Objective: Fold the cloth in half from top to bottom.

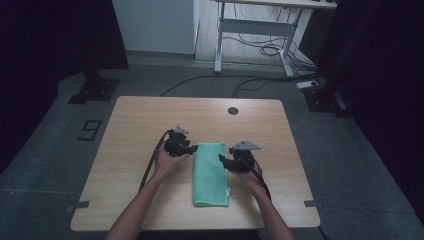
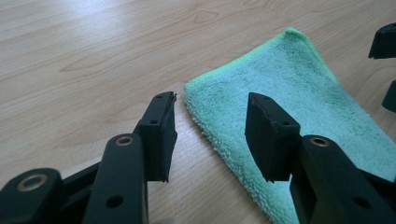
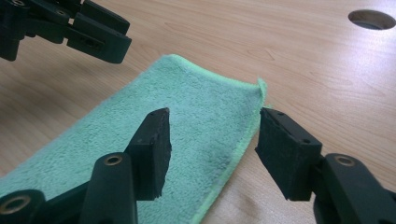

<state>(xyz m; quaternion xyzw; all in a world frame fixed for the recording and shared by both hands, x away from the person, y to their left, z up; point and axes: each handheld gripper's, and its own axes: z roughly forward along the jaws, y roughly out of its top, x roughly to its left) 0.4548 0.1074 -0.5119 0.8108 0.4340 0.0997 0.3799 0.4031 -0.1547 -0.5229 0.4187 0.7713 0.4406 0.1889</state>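
A green terry cloth (image 1: 211, 172) lies folded into a long strip in the middle of the wooden table (image 1: 135, 125). My left gripper (image 1: 192, 148) stands open at the cloth's far left corner. In the left gripper view one jaw is over bare wood and the other over the cloth (image 2: 289, 93), and the left gripper (image 2: 212, 130) holds nothing. My right gripper (image 1: 222, 160) stands open at the cloth's right edge near the far end. In the right gripper view the right gripper (image 3: 212, 140) straddles the cloth's (image 3: 187, 107) hem, which curls up slightly at the corner.
A round cable hole (image 1: 233, 110) sits near the table's far edge. Beyond the table stand a white desk frame (image 1: 250, 30) with cables on the floor and black stand bases (image 1: 95, 90) at both sides. Each gripper trails a black cable along its forearm.
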